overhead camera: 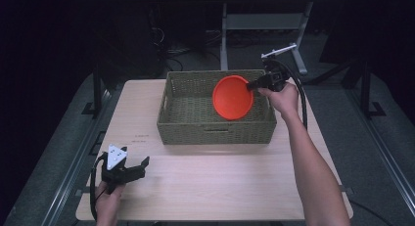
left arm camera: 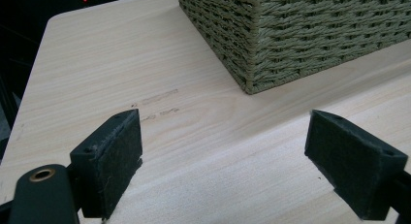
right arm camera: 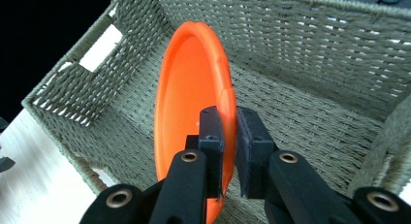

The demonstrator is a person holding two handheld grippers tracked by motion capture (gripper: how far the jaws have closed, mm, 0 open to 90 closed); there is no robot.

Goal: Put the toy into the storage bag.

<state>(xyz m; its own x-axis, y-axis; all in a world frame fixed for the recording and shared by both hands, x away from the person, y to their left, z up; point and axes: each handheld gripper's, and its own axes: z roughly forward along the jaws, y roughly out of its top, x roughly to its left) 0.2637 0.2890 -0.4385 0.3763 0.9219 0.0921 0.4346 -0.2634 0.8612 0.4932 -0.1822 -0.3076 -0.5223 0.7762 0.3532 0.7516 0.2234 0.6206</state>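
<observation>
An orange plate [overhead camera: 232,97] hangs on edge over the right half of a woven basket [overhead camera: 215,130], its hollow side toward the camera. My right gripper [overhead camera: 253,85] is shut on the plate's right rim. In the right gripper view the plate [right arm camera: 186,95] stands upright above the basket's floor [right arm camera: 300,112], and the two black pads [right arm camera: 212,129] clamp its rim. My left gripper [overhead camera: 142,163] rests on the table near the front left corner, pointing right. In the left gripper view its pads [left arm camera: 114,151] stand wide apart with bare wood between them.
The basket is rectangular with handle cut-outs in its ends [right arm camera: 99,49]; its near corner [left arm camera: 249,83] shows ahead of the left gripper. The wooden table [overhead camera: 210,182] has free room in front of the basket. A metal stand [overhead camera: 264,23] rises behind the table.
</observation>
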